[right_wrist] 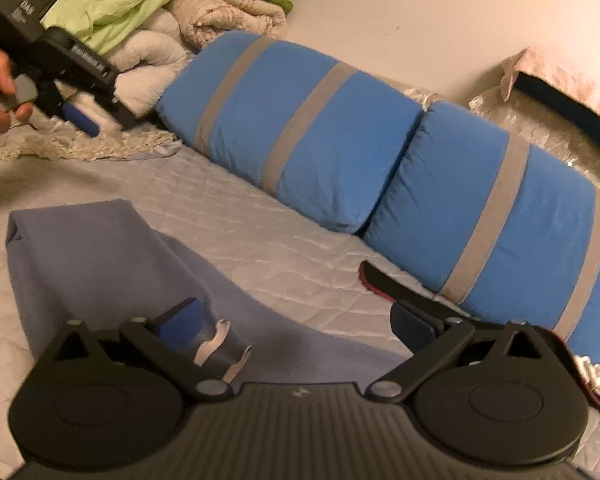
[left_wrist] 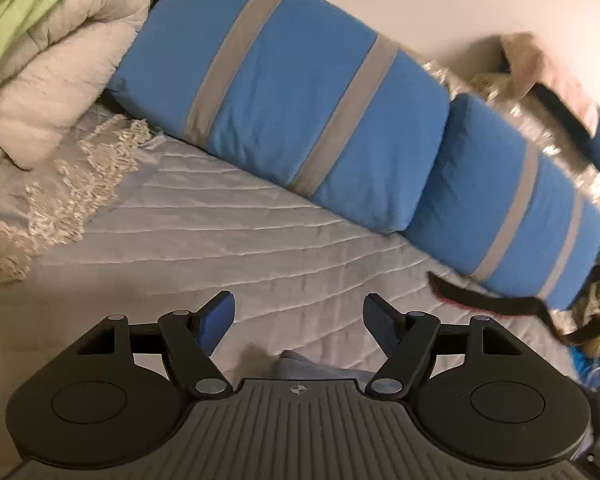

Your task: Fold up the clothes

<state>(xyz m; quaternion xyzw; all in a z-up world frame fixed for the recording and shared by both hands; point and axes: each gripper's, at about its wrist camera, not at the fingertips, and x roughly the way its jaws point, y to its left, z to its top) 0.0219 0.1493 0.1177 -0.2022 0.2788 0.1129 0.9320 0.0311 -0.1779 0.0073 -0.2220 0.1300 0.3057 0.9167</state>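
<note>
A lavender-blue garment (right_wrist: pixel 100 256) lies folded on the quilted bed, with a white label showing near its lower edge. My right gripper (right_wrist: pixel 300 320) is open and empty just above the garment's near part. My left gripper (left_wrist: pixel 298 320) is open and empty over the bed; only a small corner of the garment (left_wrist: pixel 300 364) shows below its fingers. In the right wrist view the left gripper (right_wrist: pixel 80 118) is at the far left, held by a hand, raised near the blanket pile.
Two blue pillows with grey stripes (right_wrist: pixel 300 128) (left_wrist: pixel 284 112) lie along the wall. A pile of cream and green blankets (left_wrist: pixel 40 52) (right_wrist: pixel 172 8) sits at the left. A black strap with red edge (right_wrist: pixel 384 280) (left_wrist: pixel 480 300) lies by the right pillow.
</note>
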